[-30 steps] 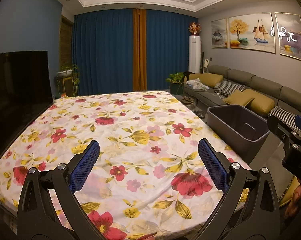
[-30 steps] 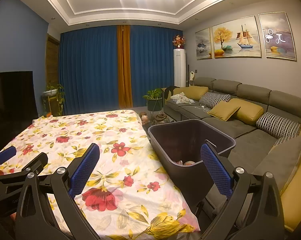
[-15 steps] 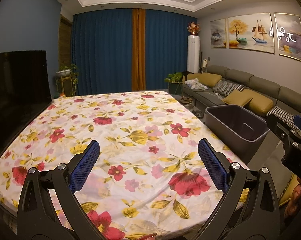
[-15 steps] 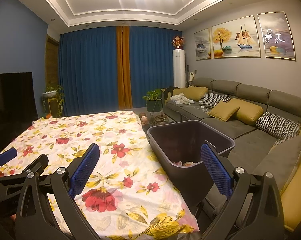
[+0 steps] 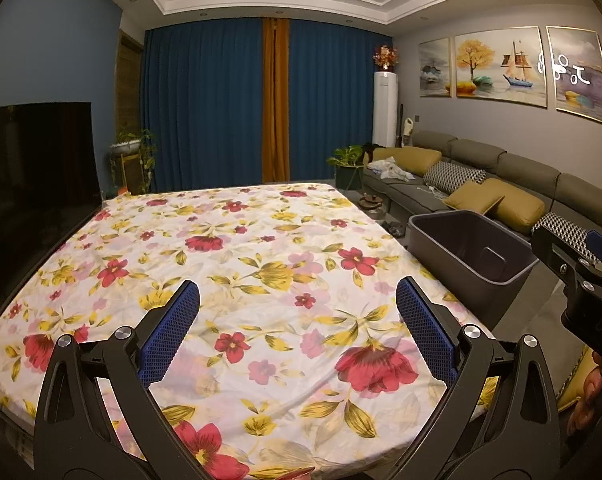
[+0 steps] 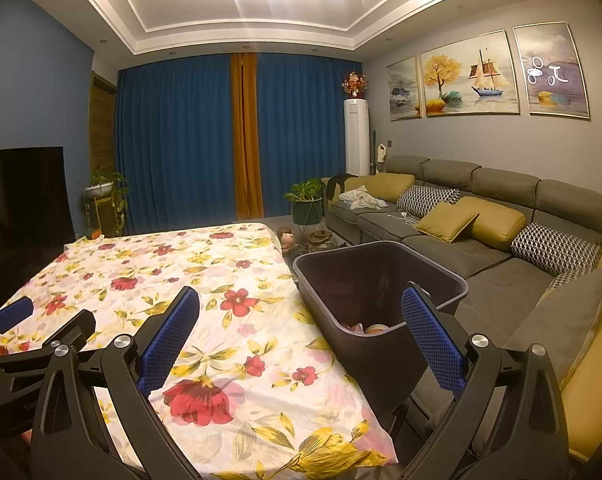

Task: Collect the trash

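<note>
Trash is what both grippers are after, yet neither carries any: the right gripper [image 6: 300,328] has its blue-padded jaws spread wide with nothing between them, and the left gripper [image 5: 297,322] is just as wide and just as empty. Outward from the right gripper, the dark bin [image 6: 381,276] lies straight ahead and a little right, just beside the edge of the table under the flowered cloth [image 6: 149,272]; low inside it a few pale and reddish scraps [image 6: 371,326] show, too small to name, and those are the only trash I can find. From the left gripper the cloth stretches ahead bare of litter, and the same bin [image 5: 471,248] sits off to the right, past the table's edge, with the right gripper [image 5: 581,268] between. So the right hand is the nearer one to the bin, whose long axis runs away from the camera, roughly along the table's edge. My judgement is that collecting is finished or nearly so, unless something lies out of view; the sofa [image 6: 501,216] beyond holds cushions and some crumpled cloth.
</note>
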`<state>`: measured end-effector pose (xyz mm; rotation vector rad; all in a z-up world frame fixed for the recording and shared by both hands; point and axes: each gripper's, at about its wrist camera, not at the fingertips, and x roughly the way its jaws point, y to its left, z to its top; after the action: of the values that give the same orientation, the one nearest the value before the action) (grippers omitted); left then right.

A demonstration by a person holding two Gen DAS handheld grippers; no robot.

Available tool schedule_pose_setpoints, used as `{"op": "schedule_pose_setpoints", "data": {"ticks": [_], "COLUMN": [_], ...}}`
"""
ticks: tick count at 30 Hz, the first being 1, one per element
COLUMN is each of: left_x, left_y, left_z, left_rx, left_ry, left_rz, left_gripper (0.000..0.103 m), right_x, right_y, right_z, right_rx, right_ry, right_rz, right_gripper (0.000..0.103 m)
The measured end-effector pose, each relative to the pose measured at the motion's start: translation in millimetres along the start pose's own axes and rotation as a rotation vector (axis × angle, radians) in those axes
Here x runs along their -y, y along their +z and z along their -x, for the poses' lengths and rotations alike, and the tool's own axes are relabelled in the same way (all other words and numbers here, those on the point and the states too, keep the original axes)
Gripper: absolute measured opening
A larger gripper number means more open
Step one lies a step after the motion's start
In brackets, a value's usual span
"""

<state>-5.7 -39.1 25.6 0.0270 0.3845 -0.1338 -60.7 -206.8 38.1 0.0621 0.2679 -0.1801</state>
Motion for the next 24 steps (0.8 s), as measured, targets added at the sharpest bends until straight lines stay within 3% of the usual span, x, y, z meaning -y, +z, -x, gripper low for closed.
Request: {"op": "schedule_pose_setpoints", "data": {"ticks": [24], "left_x": [-0.5], "left_y": [0.3], "left_z": [0.8], "left_rx": [0.0], "left_ry": [-0.001], "left_rz": [0.002], "left_gripper": [0.097], "right_x": [-1.3], "right_y": [0.5], "right_z": [-0.1], "right_rx": [0.002], "right_ry": [-0.004], "right_rz": [-0.004], "right_gripper": [0.097]}}
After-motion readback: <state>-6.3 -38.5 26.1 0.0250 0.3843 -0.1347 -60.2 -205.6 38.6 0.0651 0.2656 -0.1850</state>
